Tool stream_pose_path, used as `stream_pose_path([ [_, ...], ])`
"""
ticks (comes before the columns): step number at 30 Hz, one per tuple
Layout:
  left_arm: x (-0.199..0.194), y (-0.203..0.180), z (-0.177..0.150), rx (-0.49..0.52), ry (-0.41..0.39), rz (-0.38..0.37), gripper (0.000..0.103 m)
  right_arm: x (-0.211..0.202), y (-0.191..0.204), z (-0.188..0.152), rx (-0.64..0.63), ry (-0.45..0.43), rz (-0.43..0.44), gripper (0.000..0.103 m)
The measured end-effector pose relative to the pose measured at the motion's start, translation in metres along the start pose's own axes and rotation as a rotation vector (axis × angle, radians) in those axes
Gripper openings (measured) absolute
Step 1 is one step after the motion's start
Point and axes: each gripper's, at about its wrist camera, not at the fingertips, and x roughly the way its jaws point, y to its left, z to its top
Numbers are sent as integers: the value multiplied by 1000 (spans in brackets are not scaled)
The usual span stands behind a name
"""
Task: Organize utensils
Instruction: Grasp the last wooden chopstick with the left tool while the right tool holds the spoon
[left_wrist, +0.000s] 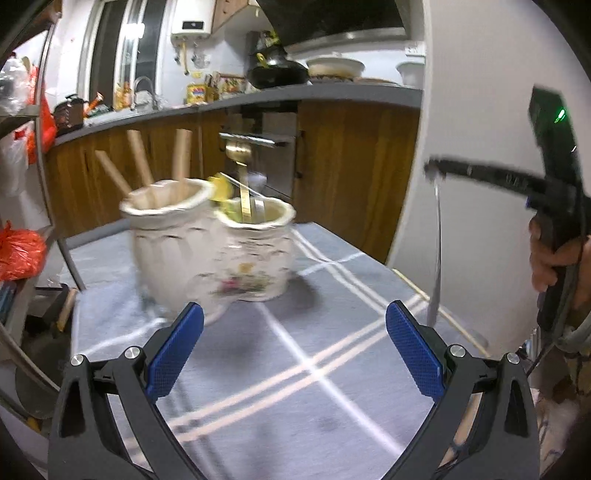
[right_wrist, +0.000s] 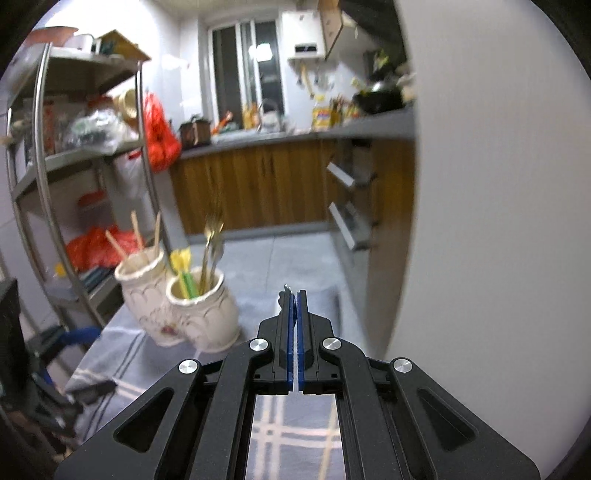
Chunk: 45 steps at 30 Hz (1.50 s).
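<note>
A cream ceramic twin-pot utensil holder with floral print (left_wrist: 207, 254) is standing on the grey cloth-covered surface with white stripes (left_wrist: 295, 387), ahead and left of the left claw (left_wrist: 294, 352), whose blue pads are spreading wide apart with nothing between them. Farther right, the right claw (right_wrist: 294, 295) is hovering above the surface, its pads pinching a thin silver metal utensil (left_wrist: 437, 258) that is hanging downward.

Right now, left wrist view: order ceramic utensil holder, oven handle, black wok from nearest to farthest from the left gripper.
1. Ceramic utensil holder: on the checked cloth just ahead of the left gripper, slightly to its left side.
2. Oven handle: behind the holder, on the wooden cabinet front.
3. Black wok: farthest, up on the grey countertop at the back.
</note>
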Motion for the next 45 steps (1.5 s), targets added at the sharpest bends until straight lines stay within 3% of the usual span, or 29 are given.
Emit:
stream_pose_path([
  [4, 18, -36, 3, 28, 24, -5, 97, -23, -8, 12, -27, -87, -72, 2],
  [11, 41, -71, 4, -25, 84, -54, 96, -36, -8, 27, -81, -161, -98, 2],
  [19, 67, -112, -7, -104, 153, -74, 72, -37, -12, 38, -94, -216, -81, 2],
  [25, 83, -141, -22, -99, 182, -48, 54, -39, -14, 37, -101, -237, -55, 2],
  [27, 90, -150, -25, -82, 204, -44, 44, -40, -14, 37, -105, -244, -45, 2],
  [33, 98, -169, -28, -31, 200, -56, 29, -41, -13, 35, -125, -247, -16, 2],
  [40, 114, -190, -29, 94, 232, -8, 22, -42, -13, 36, -121, -247, 13, 2],
  [42, 113, -190, -29, 114, 236, -2, 5, -42, -13, 37, -120, -245, 16, 2],
  [45, 111, -183, -27, 122, 251, -11, 4, -42, -12, 37, -118, -246, 14, 2],
])
